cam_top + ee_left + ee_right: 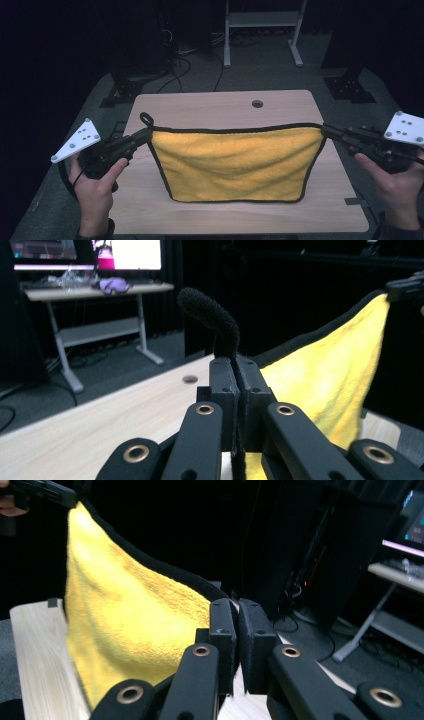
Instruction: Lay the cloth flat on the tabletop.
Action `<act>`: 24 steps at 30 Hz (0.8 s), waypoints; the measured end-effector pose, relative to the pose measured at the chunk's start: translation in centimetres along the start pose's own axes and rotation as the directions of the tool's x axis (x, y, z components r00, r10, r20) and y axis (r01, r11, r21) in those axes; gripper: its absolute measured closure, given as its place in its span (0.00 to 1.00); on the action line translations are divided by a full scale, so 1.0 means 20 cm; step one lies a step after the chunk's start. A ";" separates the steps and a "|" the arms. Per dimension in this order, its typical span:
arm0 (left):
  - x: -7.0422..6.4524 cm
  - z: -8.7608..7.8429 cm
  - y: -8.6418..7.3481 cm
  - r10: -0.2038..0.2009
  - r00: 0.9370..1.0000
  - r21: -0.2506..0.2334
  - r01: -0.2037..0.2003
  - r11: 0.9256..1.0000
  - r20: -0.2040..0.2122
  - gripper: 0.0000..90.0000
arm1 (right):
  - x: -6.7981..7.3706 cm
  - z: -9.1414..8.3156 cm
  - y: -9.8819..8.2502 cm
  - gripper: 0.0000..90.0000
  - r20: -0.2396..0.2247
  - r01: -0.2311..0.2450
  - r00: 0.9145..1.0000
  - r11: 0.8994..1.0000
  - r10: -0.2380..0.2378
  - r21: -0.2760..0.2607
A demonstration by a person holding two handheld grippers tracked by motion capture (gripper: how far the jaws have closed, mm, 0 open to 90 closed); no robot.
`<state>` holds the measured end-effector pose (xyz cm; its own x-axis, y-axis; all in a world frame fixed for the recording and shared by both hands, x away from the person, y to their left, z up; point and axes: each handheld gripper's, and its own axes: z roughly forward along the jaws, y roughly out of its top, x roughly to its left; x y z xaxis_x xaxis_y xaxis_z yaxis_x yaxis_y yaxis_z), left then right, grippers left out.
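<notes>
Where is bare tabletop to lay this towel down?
Bare wood runs along the table far edge, around the round hole, and in a strip along the near edge. The middle is shadowed by the yellow towel, stretched between left claw and right claw.

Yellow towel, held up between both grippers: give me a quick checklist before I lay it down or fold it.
1. Left gripper shut on the yellow towel at its loop corner: ok.
2. Right gripper shut on the other top corner: ok.
3. Top edge stretched straight between the grippers: ok.
4. Bottom edge hanging even: not ok, the sides taper inward.
5. Bottom edge touching the table: cannot tell.
6. Table bare under the towel: ok as far as visible.
</notes>
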<state>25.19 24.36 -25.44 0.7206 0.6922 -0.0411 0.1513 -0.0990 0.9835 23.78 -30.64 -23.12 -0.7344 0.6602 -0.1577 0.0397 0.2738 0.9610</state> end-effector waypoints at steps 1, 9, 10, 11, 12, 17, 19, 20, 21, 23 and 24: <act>0.02 0.04 -0.03 -0.018 1.000 0.026 0.018 0.999 -0.002 0.97 | -0.01 0.02 -0.02 0.94 0.001 -0.014 1.000 1.000 0.014 0.008; 0.19 0.26 -0.27 -0.116 0.993 0.185 0.118 0.976 -0.021 0.97 | -0.15 0.30 -0.33 0.94 -0.006 -0.115 0.993 0.976 0.118 0.182; 0.20 0.28 -0.30 -0.121 0.992 0.195 0.123 0.973 -0.022 0.97 | -0.15 0.33 -0.36 0.94 -0.005 -0.120 0.992 0.973 0.123 0.198; 0.22 0.30 -0.32 -0.124 0.992 0.199 0.125 0.972 -0.018 0.97 | -0.17 0.38 -0.41 0.94 -0.004 -0.125 0.992 0.966 0.129 0.227; 0.23 0.32 -0.33 -0.129 0.991 0.203 0.130 0.970 -0.018 0.97 | -0.17 0.38 -0.41 0.94 -0.004 -0.125 0.992 0.966 0.129 0.227; 0.28 0.39 -0.37 -0.135 0.991 0.201 0.137 0.970 -0.022 0.97 | -0.19 0.45 -0.47 0.94 0.010 -0.137 0.990 0.955 0.139 0.261; 0.30 0.41 -0.37 -0.133 0.991 0.188 0.134 0.973 -0.020 0.97 | -0.20 0.47 -0.48 0.94 0.016 -0.139 0.990 0.956 0.140 0.259; 0.30 0.42 -0.37 -0.129 0.991 0.184 0.130 0.974 -0.019 0.97 | -0.21 0.48 -0.48 0.94 0.022 -0.138 0.990 0.956 0.137 0.259; 0.31 0.43 -0.36 -0.125 0.992 0.177 0.127 0.976 -0.022 0.97 | -0.22 0.49 -0.48 0.94 0.029 -0.142 0.990 0.957 0.139 0.255; 0.32 0.45 -0.36 -0.119 0.992 0.170 0.122 0.978 -0.029 0.97 | -0.22 0.50 -0.49 0.94 0.034 -0.144 0.990 0.957 0.140 0.253; 0.33 0.46 -0.36 -0.121 0.992 0.166 0.125 0.978 -0.031 0.97 | -0.23 0.51 -0.49 0.94 0.036 -0.147 0.989 0.957 0.143 0.249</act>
<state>35.11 22.95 -34.35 0.6755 0.7210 -0.1547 0.3504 -0.1292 0.9276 33.67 -29.33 -34.10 -0.6963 0.7173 -0.0271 0.3151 0.3394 0.8863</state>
